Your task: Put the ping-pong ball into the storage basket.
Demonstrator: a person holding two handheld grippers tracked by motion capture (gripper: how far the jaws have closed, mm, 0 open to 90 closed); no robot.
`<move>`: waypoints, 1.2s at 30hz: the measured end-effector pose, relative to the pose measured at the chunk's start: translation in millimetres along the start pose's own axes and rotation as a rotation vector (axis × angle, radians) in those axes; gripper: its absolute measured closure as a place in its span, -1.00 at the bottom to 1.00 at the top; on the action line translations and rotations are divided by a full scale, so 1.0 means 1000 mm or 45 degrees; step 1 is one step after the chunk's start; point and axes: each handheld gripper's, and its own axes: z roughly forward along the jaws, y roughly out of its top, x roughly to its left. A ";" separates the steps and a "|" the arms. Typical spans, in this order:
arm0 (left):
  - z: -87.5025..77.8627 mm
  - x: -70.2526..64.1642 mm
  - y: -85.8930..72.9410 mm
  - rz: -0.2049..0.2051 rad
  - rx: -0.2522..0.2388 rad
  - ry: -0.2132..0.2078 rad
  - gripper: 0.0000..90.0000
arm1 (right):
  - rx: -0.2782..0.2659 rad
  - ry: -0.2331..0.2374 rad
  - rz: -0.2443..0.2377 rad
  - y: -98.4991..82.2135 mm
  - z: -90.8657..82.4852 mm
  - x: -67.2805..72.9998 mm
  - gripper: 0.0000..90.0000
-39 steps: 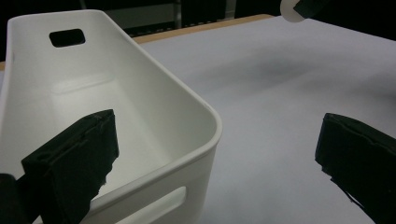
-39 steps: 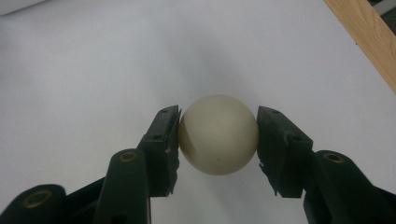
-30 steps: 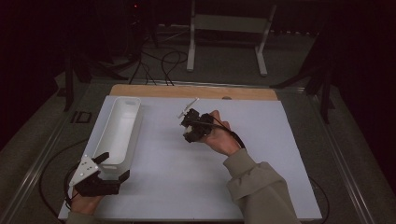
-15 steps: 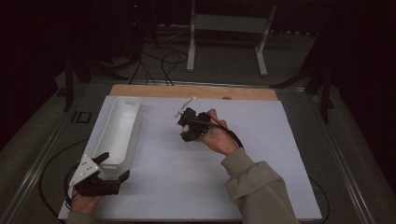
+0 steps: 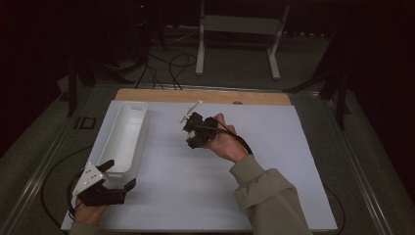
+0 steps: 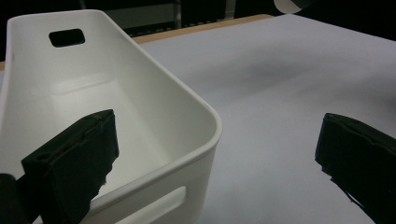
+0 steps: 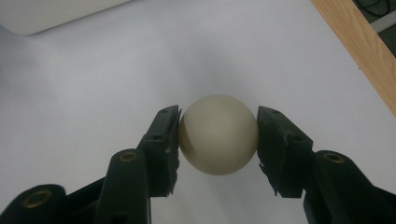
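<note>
cream-white smooth ball (image 7: 218, 135) sits clamped between the pads of the right gripper (image 7: 218, 140), held just above the white counter (image 5: 195, 186), likely for dropping into the long white plastic bin (image 5: 125, 137). left gripper (image 5: 115, 176) stands wide apart, one jaw inside the bin's near end, one outside, probably steadying it.

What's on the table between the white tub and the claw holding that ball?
Nothing: in the high view, only bare white tabletop lies between the tub and the right gripper, which is clamped on the ball.
</note>
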 end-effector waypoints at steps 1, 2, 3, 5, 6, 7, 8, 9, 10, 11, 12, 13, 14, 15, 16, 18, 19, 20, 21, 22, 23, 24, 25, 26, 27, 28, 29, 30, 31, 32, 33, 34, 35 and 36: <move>0.000 0.000 0.000 0.000 0.000 0.000 -1.00 | 0.002 0.002 0.002 0.000 0.000 0.000 0.11; 0.000 0.000 0.000 0.000 0.000 0.000 -1.00 | 0.003 0.003 0.001 0.001 0.000 0.001 0.11; 0.000 0.000 0.000 0.000 0.000 0.000 -1.00 | 0.003 0.003 -0.001 0.001 0.000 0.001 0.11; 0.000 0.000 0.000 0.000 0.000 0.000 -1.00 | 0.001 0.003 -0.005 0.002 0.000 0.001 0.11; 0.000 0.000 0.000 0.000 0.000 0.000 -1.00 | 0.001 0.005 -0.003 0.003 0.000 0.002 0.11; 0.000 0.000 0.000 0.000 0.000 -0.001 -1.00 | 0.001 0.005 -0.003 0.003 0.000 0.002 0.11; 0.000 0.000 0.000 0.000 0.000 -0.001 -1.00 | 0.000 0.006 -0.006 0.004 0.000 0.002 0.11; 0.000 0.000 0.000 0.000 0.000 -0.001 -1.00 | -0.001 0.006 -0.006 0.004 0.000 0.002 0.11; 0.000 0.000 0.000 0.000 -0.001 -0.001 -1.00 | -0.001 0.006 -0.007 0.005 0.000 0.003 0.11; 0.000 0.000 0.000 0.000 0.000 -0.001 -1.00 | -0.003 0.007 -0.006 0.005 -0.001 0.003 0.11; 0.000 0.000 0.000 0.000 0.000 -0.001 -1.00 | -0.003 0.008 -0.012 0.006 -0.001 0.003 0.11; 0.000 0.000 0.000 0.000 0.000 -0.001 -1.00 | -0.003 0.008 -0.012 0.006 -0.001 0.003 0.11; 0.000 0.000 0.000 0.000 0.000 -0.001 -1.00 | -0.001 0.007 -0.011 0.006 -0.001 0.004 0.11; 0.000 0.000 0.000 0.000 0.000 -0.001 -1.00 | -0.004 0.007 -0.012 0.007 -0.001 0.005 0.11; 0.000 0.000 0.000 0.000 0.000 -0.001 -1.00 | -0.004 0.007 -0.015 0.008 -0.001 0.005 0.11; 0.000 0.000 0.000 0.000 0.000 -0.001 -1.00 | -0.005 0.008 -0.015 0.008 -0.001 0.005 0.11; 0.000 0.000 0.000 0.000 0.000 -0.002 -1.00 | -0.005 0.009 -0.017 0.009 -0.001 0.005 0.11; 0.000 0.000 0.000 -0.001 0.000 -0.002 -1.00 | -0.008 0.010 -0.016 0.010 -0.001 0.006 0.11; 0.000 0.000 0.000 -0.001 -0.001 -0.002 -1.00 | -0.008 0.012 -0.018 0.010 -0.002 0.006 0.11; 0.000 0.000 0.000 0.000 0.002 -0.002 -1.00 | -0.008 0.011 -0.021 0.010 -0.002 0.006 0.11; 0.000 0.000 0.000 -0.001 0.000 -0.002 -1.00 | -0.010 0.013 -0.020 0.011 -0.002 0.006 0.11; 0.000 0.000 0.000 -0.001 -0.001 -0.001 -1.00 | -0.010 0.013 -0.020 0.011 -0.001 0.007 0.11; 0.000 0.000 0.000 0.000 0.000 -0.001 -1.00 | -0.010 0.015 -0.020 0.011 -0.001 0.007 0.11; 0.000 0.000 0.000 0.000 0.000 -0.001 -1.00 | -0.010 0.015 -0.016 0.011 -0.001 0.007 0.11; 0.000 0.000 0.000 -0.001 0.000 -0.001 -1.00 | -0.011 0.016 -0.016 0.012 -0.001 0.007 0.11; 0.000 0.000 0.000 -0.001 0.000 -0.001 -1.00 | -0.013 0.017 -0.019 0.012 -0.001 0.007 0.11; 0.000 0.000 0.000 -0.001 0.001 -0.001 -1.00 | -0.013 0.017 -0.017 0.012 -0.001 0.008 0.11; 0.000 0.000 0.000 0.000 0.001 -0.001 -1.00 | -0.012 0.018 -0.018 0.012 -0.001 0.008 0.11; 0.000 0.000 0.000 0.000 0.001 -0.001 -1.00 | -0.011 0.018 -0.017 0.012 -0.001 0.009 0.11; 0.000 0.000 0.000 0.000 0.000 -0.001 -1.00 | -0.013 0.018 -0.019 0.013 -0.001 0.009 0.11; 0.000 0.000 0.000 0.000 0.001 -0.001 -1.00 | -0.014 0.021 -0.018 0.013 -0.001 0.009 0.11; 0.000 0.000 0.000 0.000 0.001 -0.001 -1.00 | -0.016 0.020 -0.019 0.013 -0.001 0.009 0.11; 0.000 0.000 0.000 0.000 0.001 -0.001 -1.00 | -0.017 0.021 -0.020 0.013 -0.001 0.009 0.11; 0.000 0.000 0.000 -0.001 0.000 -0.001 -1.00 | -0.017 0.020 -0.022 0.014 -0.001 0.009 0.11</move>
